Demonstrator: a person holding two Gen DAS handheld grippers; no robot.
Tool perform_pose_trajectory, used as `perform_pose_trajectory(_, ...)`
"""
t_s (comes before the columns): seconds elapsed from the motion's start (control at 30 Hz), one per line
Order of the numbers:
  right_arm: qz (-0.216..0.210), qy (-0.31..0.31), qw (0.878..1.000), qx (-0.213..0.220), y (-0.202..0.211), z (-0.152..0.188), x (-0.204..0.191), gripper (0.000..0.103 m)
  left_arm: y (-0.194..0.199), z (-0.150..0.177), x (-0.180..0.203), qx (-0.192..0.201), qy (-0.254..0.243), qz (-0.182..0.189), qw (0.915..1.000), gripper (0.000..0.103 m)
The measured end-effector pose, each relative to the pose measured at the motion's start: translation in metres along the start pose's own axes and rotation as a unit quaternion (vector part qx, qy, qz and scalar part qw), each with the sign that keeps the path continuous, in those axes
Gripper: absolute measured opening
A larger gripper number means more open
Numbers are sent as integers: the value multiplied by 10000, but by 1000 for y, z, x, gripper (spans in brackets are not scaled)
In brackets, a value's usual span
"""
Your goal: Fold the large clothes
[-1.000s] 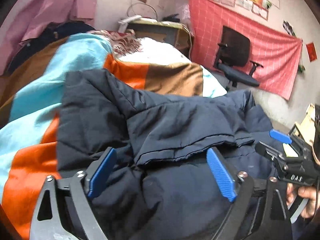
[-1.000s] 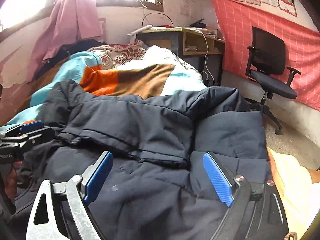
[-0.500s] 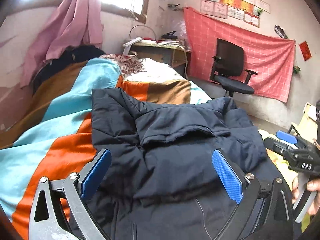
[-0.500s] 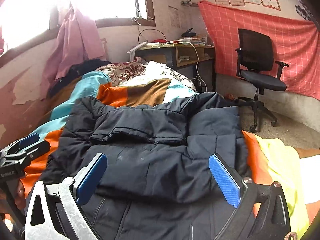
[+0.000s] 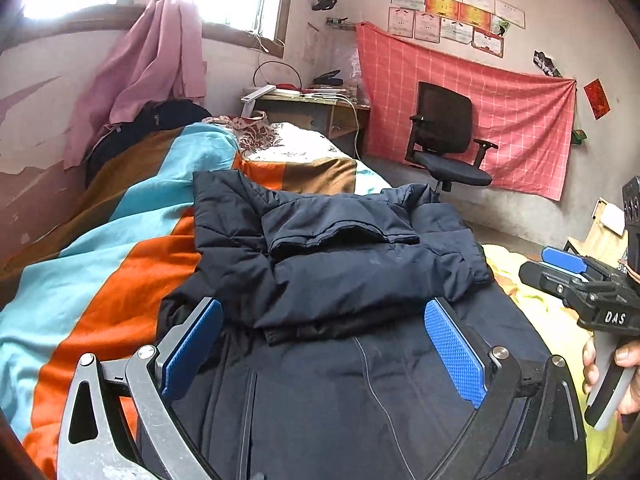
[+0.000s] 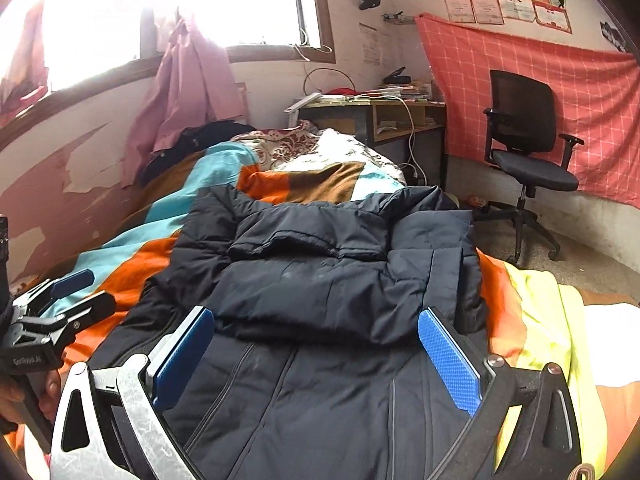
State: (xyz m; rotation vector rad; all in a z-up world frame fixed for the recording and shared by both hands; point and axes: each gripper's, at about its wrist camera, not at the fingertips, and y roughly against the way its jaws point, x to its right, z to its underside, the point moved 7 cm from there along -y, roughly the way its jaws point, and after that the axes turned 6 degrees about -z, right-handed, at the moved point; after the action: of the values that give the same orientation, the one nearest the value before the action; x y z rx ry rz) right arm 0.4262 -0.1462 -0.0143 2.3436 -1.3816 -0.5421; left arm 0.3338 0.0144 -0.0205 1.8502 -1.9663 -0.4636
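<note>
Jacket (image 5: 340, 264), dark navy and puffy, lies spread on the bed over a striped blanket (image 5: 120, 240) in orange, light blue and brown. Upper part of the jacket is doubled back into a thick bundle; a smaller flap sits on top of that bundle, toward the far end. Lower body with zipper lines runs toward both cameras.

Left gripper (image 5: 324, 344) has jaws spread wide, gripping nothing. Blue pads (image 5: 454, 354) stand either side of the jacket's near panel, and the folded edge of the bundle lies just beyond the fingertips, between them in view. Cannot tell whether the pads touch the fabric.

Right gripper (image 6: 316, 352) is also wide apart and empty. Folded edge of the bundle sits between its two blue pads (image 6: 450, 360), jacket body running under the frame. Contact with the cloth unclear.

In the left wrist view the right gripper shows at the right edge, held by a hand (image 5: 608, 376), beside the jacket's right side over yellow fabric (image 5: 532, 292). In the right wrist view the left gripper (image 6: 64, 300) shows at the left edge over the orange stripe, apart from the jacket.

Office chair (image 6: 524, 148) stands on the floor beyond the bed, in front of a red checked cloth (image 6: 592, 92) on the wall. Desk (image 6: 384, 120) is at the bed's far end.
</note>
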Motion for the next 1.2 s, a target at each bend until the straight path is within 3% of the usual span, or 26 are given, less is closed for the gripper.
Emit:
perform_pose_trajectory(0.47, -38, 287, 9995, 103, 50, 55, -22, 103, 41, 30, 4, -162, -182, -237, 9994, 99)
perform_pose_trajectory(0.77, 135, 749, 9970, 171, 82, 87, -30, 103, 53, 72, 6, -347, -742, -326, 9961, 99)
perform_pose_trajectory(0.97, 189, 1038, 9943, -159, 90, 119, -26, 103, 70, 109, 4, -446, -1014, -280, 9935, 99)
perform_pose_trajectory(1.2, 126, 1221, 9902, -659, 85, 151, -17, 103, 81, 156, 20, -721, -1719, -231, 9822, 99)
